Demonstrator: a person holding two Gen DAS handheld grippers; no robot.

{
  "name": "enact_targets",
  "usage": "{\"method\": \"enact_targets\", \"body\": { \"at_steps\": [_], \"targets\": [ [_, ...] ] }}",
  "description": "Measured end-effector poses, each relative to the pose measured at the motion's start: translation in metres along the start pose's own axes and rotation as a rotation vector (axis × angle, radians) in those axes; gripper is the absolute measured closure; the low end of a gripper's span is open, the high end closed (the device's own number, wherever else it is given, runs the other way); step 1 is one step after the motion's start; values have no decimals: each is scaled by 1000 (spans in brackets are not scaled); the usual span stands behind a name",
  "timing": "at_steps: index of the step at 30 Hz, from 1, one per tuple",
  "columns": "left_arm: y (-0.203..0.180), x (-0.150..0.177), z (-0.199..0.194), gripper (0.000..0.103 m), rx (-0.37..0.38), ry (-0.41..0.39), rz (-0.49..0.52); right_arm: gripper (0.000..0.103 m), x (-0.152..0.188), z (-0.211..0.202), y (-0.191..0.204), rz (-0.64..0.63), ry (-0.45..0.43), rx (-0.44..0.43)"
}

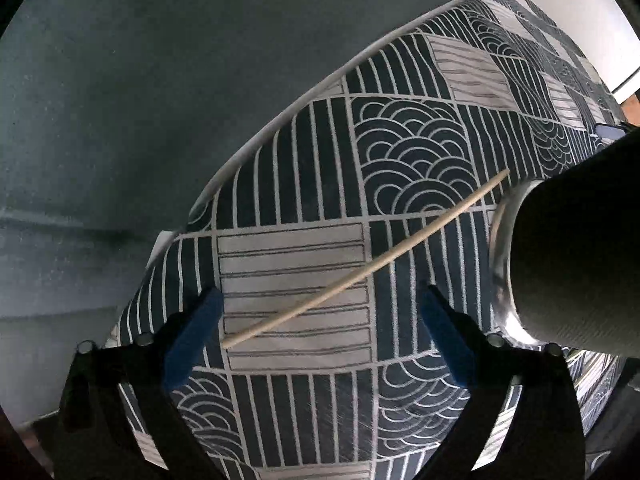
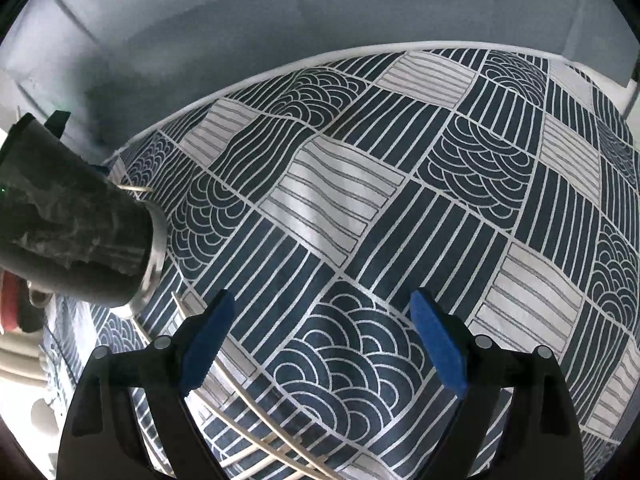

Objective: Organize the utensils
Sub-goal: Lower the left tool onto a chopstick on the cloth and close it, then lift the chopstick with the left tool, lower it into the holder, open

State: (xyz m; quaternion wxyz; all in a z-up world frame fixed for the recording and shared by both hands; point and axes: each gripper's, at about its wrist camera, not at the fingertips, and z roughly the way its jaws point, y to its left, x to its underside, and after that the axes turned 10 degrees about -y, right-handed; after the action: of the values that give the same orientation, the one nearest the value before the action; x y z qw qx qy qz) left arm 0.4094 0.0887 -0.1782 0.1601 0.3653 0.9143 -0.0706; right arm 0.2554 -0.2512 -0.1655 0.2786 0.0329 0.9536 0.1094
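Observation:
A single pale wooden chopstick (image 1: 360, 264) lies on the patterned tablecloth (image 1: 304, 168), slanting up to the right. My left gripper (image 1: 320, 336) is open, its blue pads either side of the chopstick's near end, just above it. A dark cylindrical cup with a metal base rim (image 1: 560, 264) stands close on the right. In the right wrist view the same cup (image 2: 76, 240) is at the left, and several more chopsticks (image 2: 248, 408) lie under the open, empty right gripper (image 2: 324, 344).
The cloth (image 2: 360, 200) is navy and white with line and wave squares. The table's white edge (image 1: 280, 112) runs along a grey wall (image 1: 120, 80). A blue object (image 1: 610, 131) shows at the far right.

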Motion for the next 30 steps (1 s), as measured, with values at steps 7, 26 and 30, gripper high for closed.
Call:
{"method": "enact_targets", "body": {
  "at_steps": [7, 26, 30],
  "targets": [
    [-30, 11, -14, 98, 14, -15, 28, 18, -2, -4, 4, 5, 11, -10],
    [-85, 57, -191, 98, -50, -303, -297, 19, -47, -78, 48, -82, -149, -239],
    [-91, 48, -242, 98, -54, -489, -360, 22, -76, -109, 69, -114, -257, -317]
  ]
}}
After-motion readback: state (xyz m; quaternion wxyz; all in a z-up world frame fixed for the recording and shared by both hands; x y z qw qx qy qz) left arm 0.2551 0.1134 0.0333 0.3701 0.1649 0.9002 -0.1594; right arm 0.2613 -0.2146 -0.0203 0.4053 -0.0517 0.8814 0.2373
